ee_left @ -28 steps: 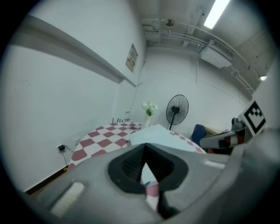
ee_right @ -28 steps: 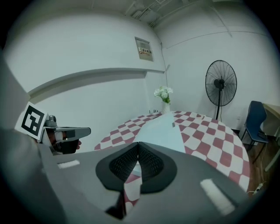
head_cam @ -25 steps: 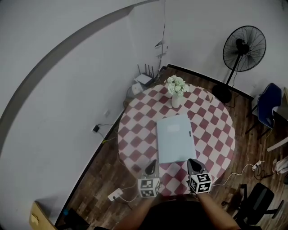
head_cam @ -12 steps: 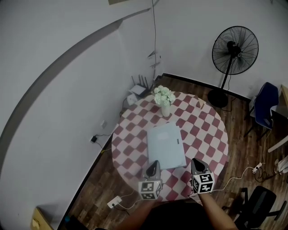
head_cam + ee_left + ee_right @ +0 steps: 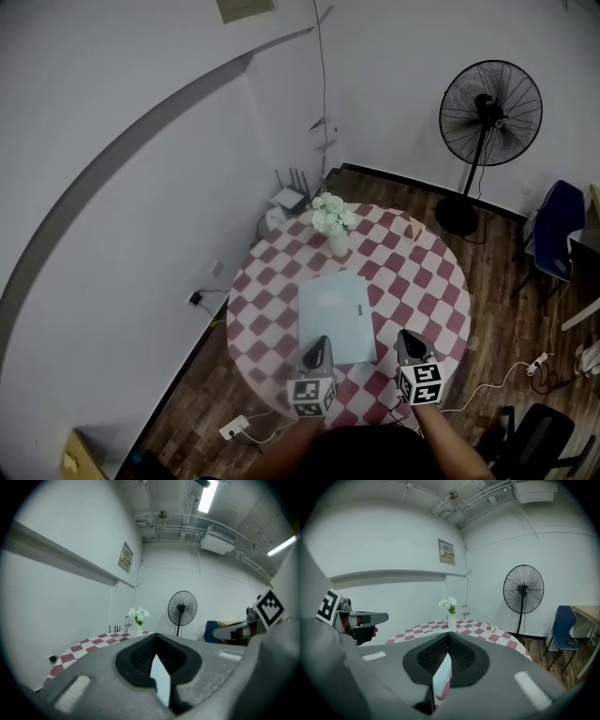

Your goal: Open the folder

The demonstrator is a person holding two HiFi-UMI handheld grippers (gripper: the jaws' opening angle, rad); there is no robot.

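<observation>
The left gripper [image 5: 319, 343] and right gripper [image 5: 407, 339], jaws clenched on nothing, hover over the near edge of the checked counter [image 5: 417, 281], facing the flat, shut folder [image 5: 336, 315] (2 tools seemingly squared up to it).

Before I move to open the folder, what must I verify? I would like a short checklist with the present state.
1. The folder lies closed and flat on the table: ok.
2. Nothing lies on top of it: ok.
3. The vase stands apart from it: ok.
4. The left hand-held gripper open: not ok, jaws together, empty.
5. The right hand-held gripper open: not ok, jaws together, empty.
6. Which edge opens: cannot tell.
</observation>
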